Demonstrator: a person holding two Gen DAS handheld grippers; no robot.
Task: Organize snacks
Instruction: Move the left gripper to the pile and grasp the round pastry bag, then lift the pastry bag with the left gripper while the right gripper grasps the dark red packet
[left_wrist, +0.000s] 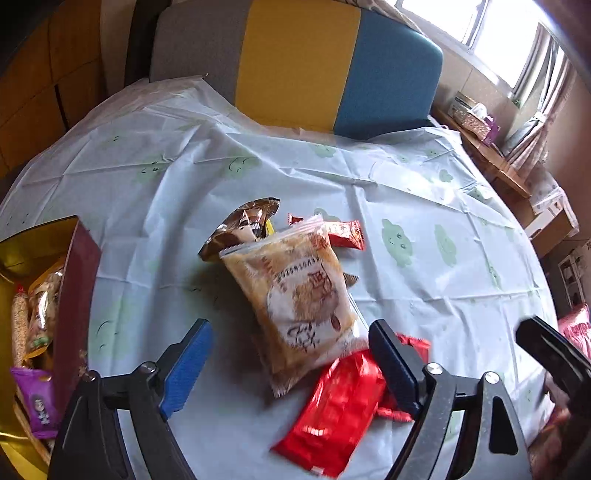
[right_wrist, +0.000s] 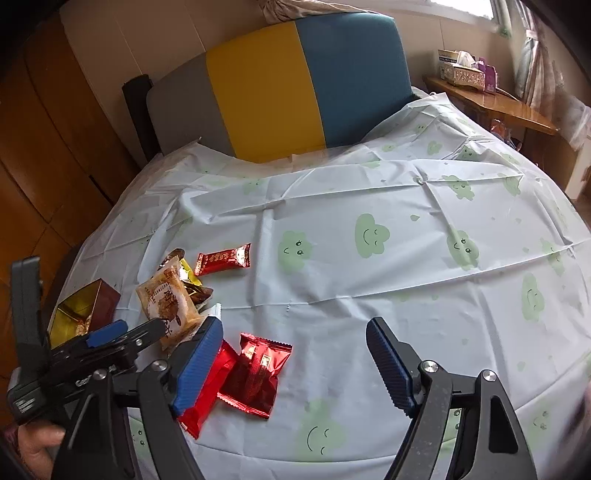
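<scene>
A tan pastry packet (left_wrist: 303, 295) lies on the table on top of a small snack pile, with a brown wrapper (left_wrist: 240, 227) and a small red bar (left_wrist: 345, 232) behind it and a red packet (left_wrist: 332, 410) in front. My left gripper (left_wrist: 291, 365) is open, its jaws on either side of the tan packet's near end, not touching. A dark red box with gold lining (left_wrist: 74, 288) holds several snacks at the left. My right gripper (right_wrist: 295, 365) is open and empty above the table, beside two red packets (right_wrist: 255, 376). The tan packet (right_wrist: 166, 302) and box (right_wrist: 86, 308) also show there.
The table wears a pale blue cloth with green clouds (right_wrist: 369, 229). A grey, yellow and blue chair back (right_wrist: 288, 85) stands behind it. A wooden side table with a tissue box (right_wrist: 461, 70) is at the far right. Wooden cabinets are at the left.
</scene>
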